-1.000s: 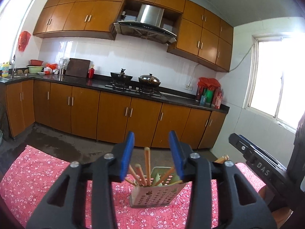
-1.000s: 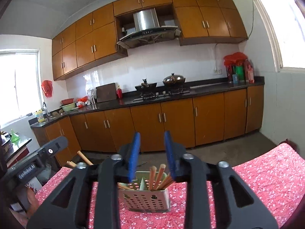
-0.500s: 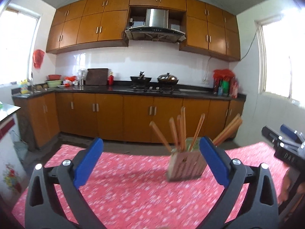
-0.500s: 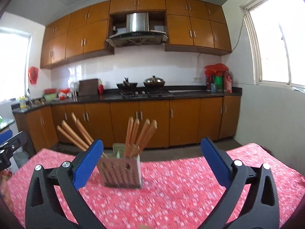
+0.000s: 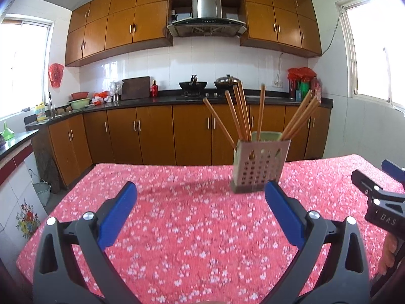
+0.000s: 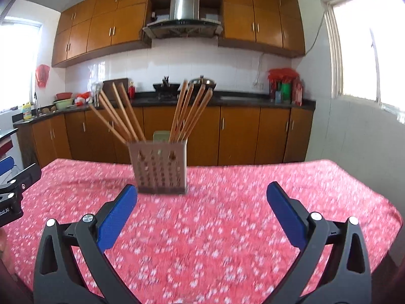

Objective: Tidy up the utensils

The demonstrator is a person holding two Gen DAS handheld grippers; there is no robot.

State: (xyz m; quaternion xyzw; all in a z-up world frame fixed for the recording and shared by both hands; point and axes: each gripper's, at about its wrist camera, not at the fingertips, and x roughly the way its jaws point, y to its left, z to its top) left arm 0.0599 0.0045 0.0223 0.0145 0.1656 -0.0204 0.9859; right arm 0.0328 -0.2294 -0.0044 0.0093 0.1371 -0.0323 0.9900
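Wooden chopsticks (image 5: 241, 112) fan out of a pale perforated holder (image 5: 260, 166) standing upright on the red flowered tablecloth (image 5: 192, 228) — well ahead of both claws. Left gripper (image 5: 201, 193) and right gripper (image 6: 201, 193) gape wide, empty. Right-hand view is blurred — the holder's holes smear, its green inner divider barely shows.
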